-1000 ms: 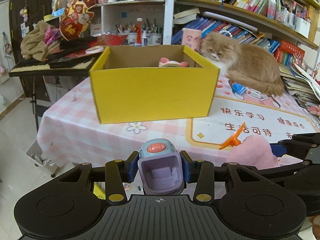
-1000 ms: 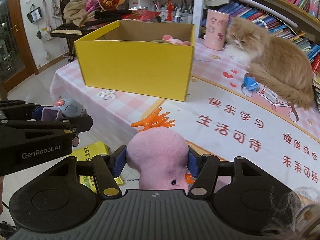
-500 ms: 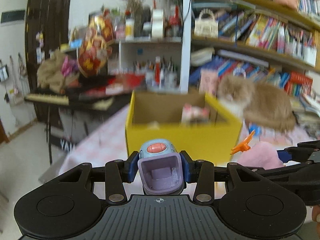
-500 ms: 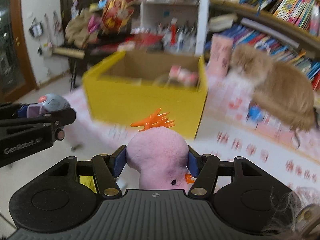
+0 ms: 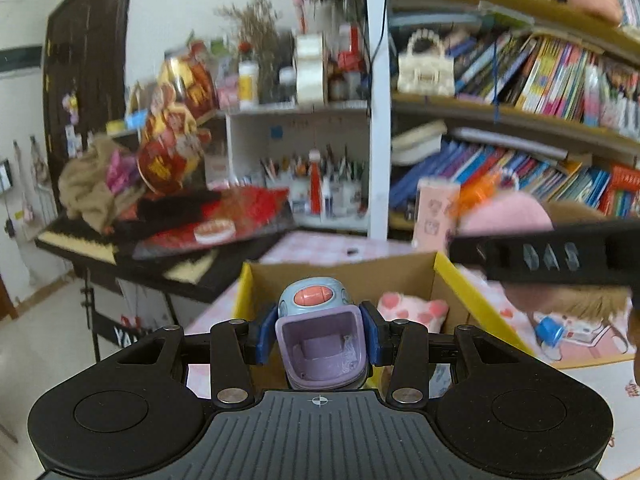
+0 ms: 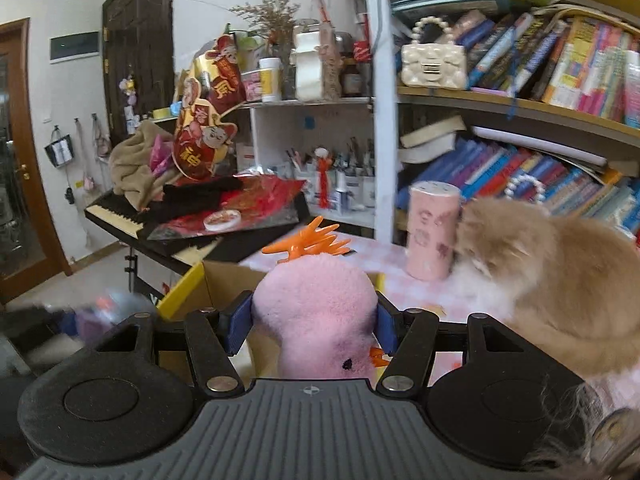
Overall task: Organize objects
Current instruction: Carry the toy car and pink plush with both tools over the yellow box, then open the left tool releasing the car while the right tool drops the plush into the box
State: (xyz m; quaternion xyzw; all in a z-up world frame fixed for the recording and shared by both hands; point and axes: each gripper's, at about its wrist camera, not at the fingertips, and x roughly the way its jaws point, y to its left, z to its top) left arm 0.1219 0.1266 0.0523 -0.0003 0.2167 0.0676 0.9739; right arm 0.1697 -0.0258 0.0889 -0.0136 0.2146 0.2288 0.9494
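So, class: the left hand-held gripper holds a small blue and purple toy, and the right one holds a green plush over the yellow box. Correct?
Not quite. The plush in the right hand-held gripper is pink, with an orange tuft, as the right wrist view shows. The rest stands.

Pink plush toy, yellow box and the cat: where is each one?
Pink plush toy (image 6: 316, 312): right wrist view, on its fuzzy back.
Yellow box (image 5: 472, 300): left wrist view, on its right wall's rim.
Cat (image 6: 560, 272): right wrist view, on its flank.

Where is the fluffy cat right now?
In the right wrist view the cat sits on the right, on the table beside the pink cup, below the bookshelf.
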